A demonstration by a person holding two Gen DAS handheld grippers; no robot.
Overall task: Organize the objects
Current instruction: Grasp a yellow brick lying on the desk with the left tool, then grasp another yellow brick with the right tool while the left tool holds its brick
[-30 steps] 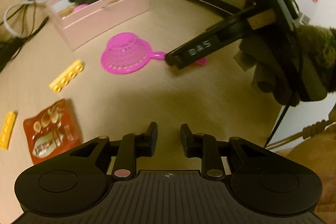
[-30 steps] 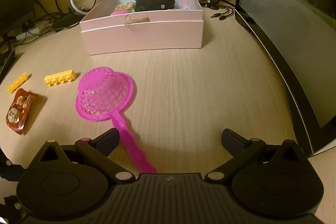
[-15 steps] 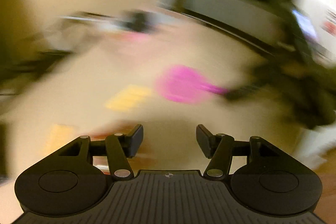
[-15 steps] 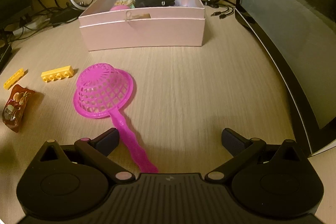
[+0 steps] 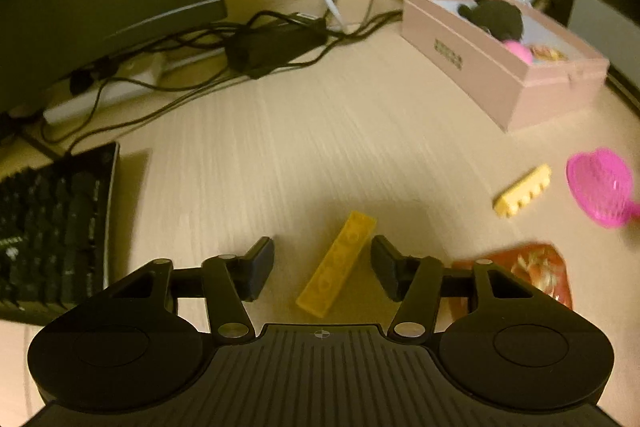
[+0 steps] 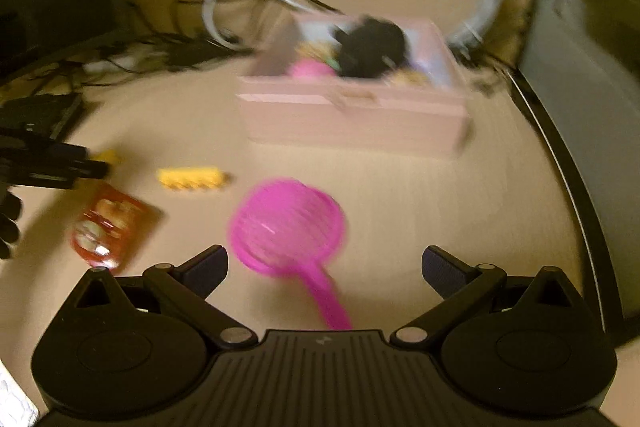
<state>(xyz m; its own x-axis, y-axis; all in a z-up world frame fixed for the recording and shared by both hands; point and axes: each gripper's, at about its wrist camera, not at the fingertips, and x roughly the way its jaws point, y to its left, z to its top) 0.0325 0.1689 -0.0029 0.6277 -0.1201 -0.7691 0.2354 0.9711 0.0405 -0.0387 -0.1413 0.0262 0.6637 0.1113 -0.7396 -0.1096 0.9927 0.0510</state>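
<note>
My left gripper point(image 5: 322, 267) is open, its jaws either side of a flat yellow brick point(image 5: 338, 269) lying on the desk, not touching it. A second yellow brick point(image 5: 522, 190), a red snack packet point(image 5: 536, 275) and a pink strainer point(image 5: 600, 187) lie to its right. My right gripper point(image 6: 324, 269) is open over the pink strainer point(image 6: 286, 225), whose handle runs back between the jaws. The pink box point(image 6: 356, 115) behind holds a black plush toy point(image 6: 372, 47) and other small items. The left gripper also shows at the left edge of the right wrist view point(image 6: 52, 167).
A black keyboard point(image 5: 52, 227) lies at the left. Cables and a power adapter point(image 5: 276, 45) crowd the back of the desk. A monitor point(image 6: 580, 67) stands along the right side. The pink box point(image 5: 500, 67) sits at the back right.
My left gripper swung left, from near the strainer to over the flat yellow brick, and opened wider. My right gripper moved forward over the strainer, still open.
</note>
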